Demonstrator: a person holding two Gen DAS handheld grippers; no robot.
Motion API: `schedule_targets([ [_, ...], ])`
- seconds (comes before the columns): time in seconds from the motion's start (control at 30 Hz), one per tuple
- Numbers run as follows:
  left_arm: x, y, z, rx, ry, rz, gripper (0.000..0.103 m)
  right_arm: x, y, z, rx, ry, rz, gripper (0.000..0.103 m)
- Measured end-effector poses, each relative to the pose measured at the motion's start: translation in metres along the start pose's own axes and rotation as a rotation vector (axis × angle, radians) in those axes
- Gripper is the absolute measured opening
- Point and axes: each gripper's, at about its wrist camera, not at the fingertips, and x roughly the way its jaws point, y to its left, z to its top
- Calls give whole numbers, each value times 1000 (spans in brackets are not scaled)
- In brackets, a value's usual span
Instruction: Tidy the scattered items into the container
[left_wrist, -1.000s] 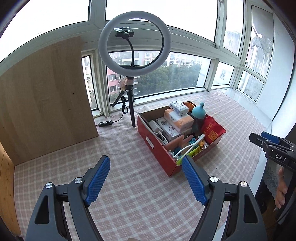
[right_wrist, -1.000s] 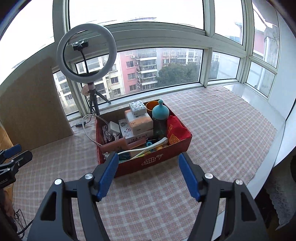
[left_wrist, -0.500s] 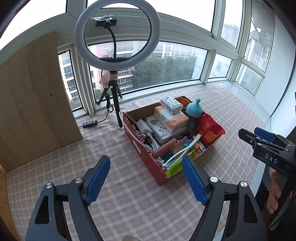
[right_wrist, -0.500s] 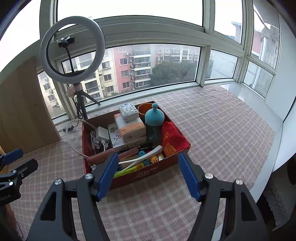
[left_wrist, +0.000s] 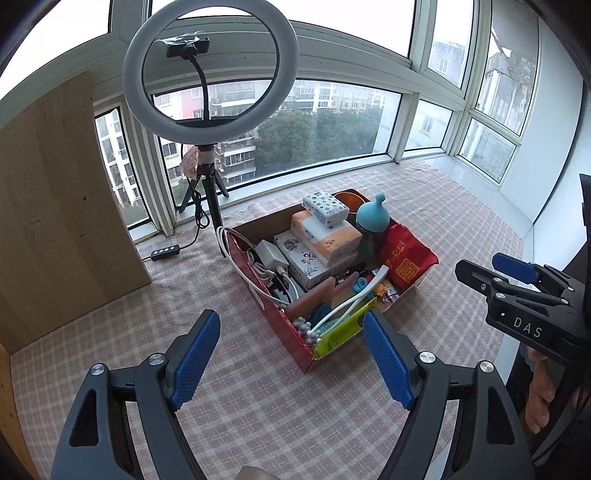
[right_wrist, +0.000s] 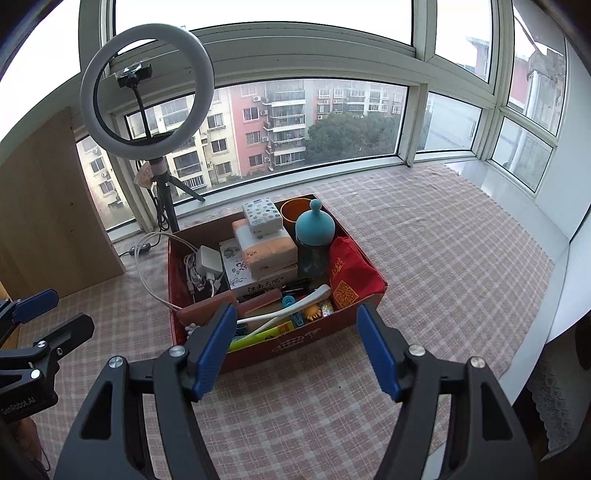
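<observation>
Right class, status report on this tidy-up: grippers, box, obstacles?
Left gripper open, empty. Right gripper open, empty. Red box packed full; white cable loops over its side. Checked cloth: no loose items seen.

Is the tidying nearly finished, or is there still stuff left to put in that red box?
It looks nearly finished. The red box is packed: tissue packs, a teal bottle, a red pouch. Both the left gripper and right gripper are open and empty. No loose items show on the checked cloth.

Legible markings:
- "DAS", white letters on the black body of the right claw (left_wrist: 517, 275), seen from the left wrist.
- "SenRobotAI", small white print on the left claw (right_wrist: 33, 306) body, seen from the right wrist.
- QR code on red pouch (right_wrist: 345, 280); its gold characters unreadable.
</observation>
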Motion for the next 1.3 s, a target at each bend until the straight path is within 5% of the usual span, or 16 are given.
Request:
schedule_targets([
  [1.3,-17,0,-1,-10,-32,29,78,-13,2,-4,-16,-17,-44,67],
])
